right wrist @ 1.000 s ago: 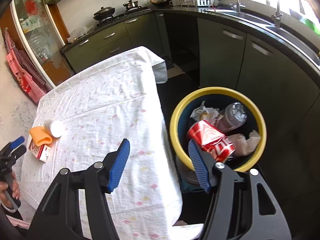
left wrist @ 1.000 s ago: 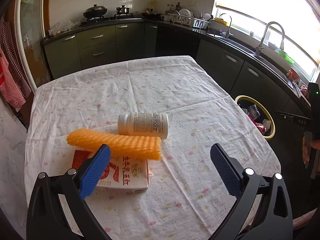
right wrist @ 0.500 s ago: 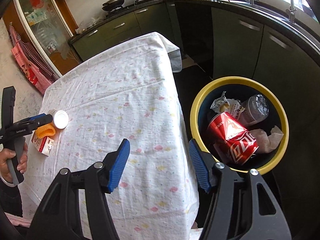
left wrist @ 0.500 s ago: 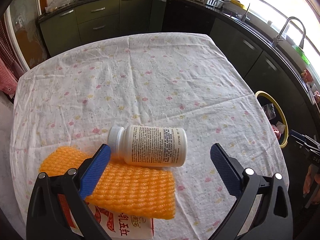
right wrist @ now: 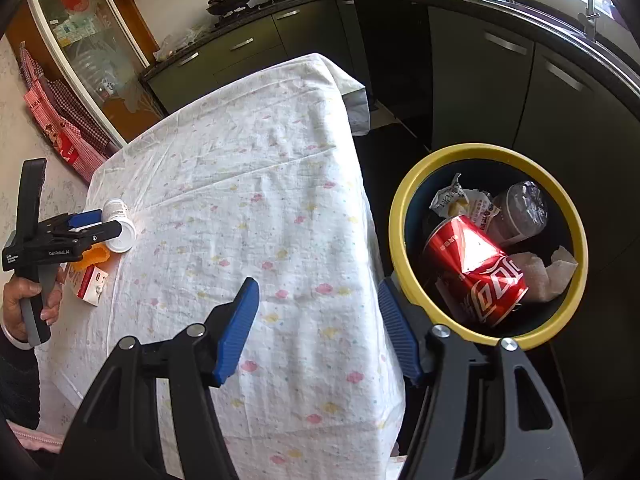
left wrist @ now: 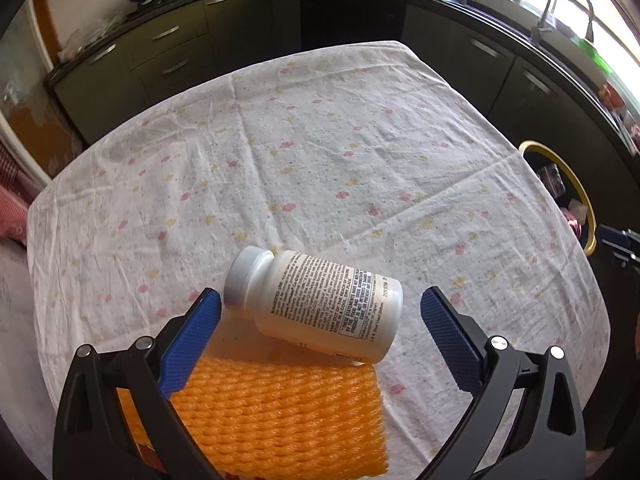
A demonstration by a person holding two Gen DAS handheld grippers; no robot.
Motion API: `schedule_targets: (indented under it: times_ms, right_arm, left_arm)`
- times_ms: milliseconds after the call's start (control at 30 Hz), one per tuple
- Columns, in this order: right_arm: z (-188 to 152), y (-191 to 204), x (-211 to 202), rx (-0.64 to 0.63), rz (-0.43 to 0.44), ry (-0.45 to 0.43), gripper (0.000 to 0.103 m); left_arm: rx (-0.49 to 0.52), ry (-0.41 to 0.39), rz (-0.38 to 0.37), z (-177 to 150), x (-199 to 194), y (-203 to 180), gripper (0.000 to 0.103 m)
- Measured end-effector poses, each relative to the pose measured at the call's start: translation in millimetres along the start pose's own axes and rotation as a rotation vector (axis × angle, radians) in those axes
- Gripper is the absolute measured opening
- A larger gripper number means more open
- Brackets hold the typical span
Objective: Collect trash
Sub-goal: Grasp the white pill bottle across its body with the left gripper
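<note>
A white pill bottle (left wrist: 332,308) lies on its side on the flowered tablecloth (left wrist: 320,160), resting partly on an orange foam net (left wrist: 280,412). My left gripper (left wrist: 320,296) hangs open just above, its blue pads (left wrist: 192,336) on either side of the bottle and clear of it. From the right wrist view the same left gripper (right wrist: 94,224) hovers at the bottle (right wrist: 120,226), with a red-and-white carton (right wrist: 90,284) below it. My right gripper (right wrist: 316,286) is open and empty over the table's near edge, beside the yellow-rimmed bin (right wrist: 400,216).
The bin holds a red soda can (right wrist: 476,268), a crushed clear bottle (right wrist: 520,208) and crumpled wrappers. Its rim (left wrist: 576,184) shows off the table's right side. Dark kitchen cabinets (right wrist: 480,80) and a sink counter run behind. A hand (right wrist: 20,296) grips the left gripper's handle.
The left gripper has come forward and down over the table, so the bottle now sits between its open jaws. The right gripper has barely shifted beside the bin.
</note>
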State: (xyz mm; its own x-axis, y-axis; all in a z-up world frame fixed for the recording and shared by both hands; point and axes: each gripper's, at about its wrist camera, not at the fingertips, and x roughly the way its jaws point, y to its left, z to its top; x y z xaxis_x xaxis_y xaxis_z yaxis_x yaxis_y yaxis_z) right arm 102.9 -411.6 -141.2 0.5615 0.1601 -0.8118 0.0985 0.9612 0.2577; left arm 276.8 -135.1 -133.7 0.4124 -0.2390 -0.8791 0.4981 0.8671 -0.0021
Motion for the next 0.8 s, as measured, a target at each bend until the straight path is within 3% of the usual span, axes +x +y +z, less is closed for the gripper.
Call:
schedule_targets:
  times_ms: [133, 233, 433, 600, 667, 700, 800]
  right_arm:
    - [0, -1, 1, 0.006, 0.005, 0.002, 0.059]
    - [-1, 0, 2, 0.006, 0.012, 0.007, 0.059]
    - [-2, 3, 7, -0.005, 0.012, 0.023, 0.06]
    - [-3, 4, 8, -0.005, 0.013, 0.023, 0.06]
    - [-3, 3, 8, -0.005, 0.012, 0.025, 0.06]
    - [-3, 3, 9, -0.004, 0.012, 0.026, 0.06]
    - [-3, 3, 10, -0.003, 0.012, 0.028, 0.06]
  left_arm:
    - [0.129, 0.045, -0.003, 3, 3, -1, 0.098]
    - [0.147, 0.089, -0.026, 2, 9, 3, 0.098]
    - [0.236, 0.098, -0.05, 1, 12, -5, 0.098]
    - [0.227, 0.112, -0.043, 4, 19, -2, 0.098]
    - [0.203, 0.109, -0.057, 6, 20, 2, 0.093]
    - [0.192, 0.111, -0.065, 6, 21, 3, 0.084]
    - [0.194, 0.103, -0.072, 5, 19, 4, 0.083]
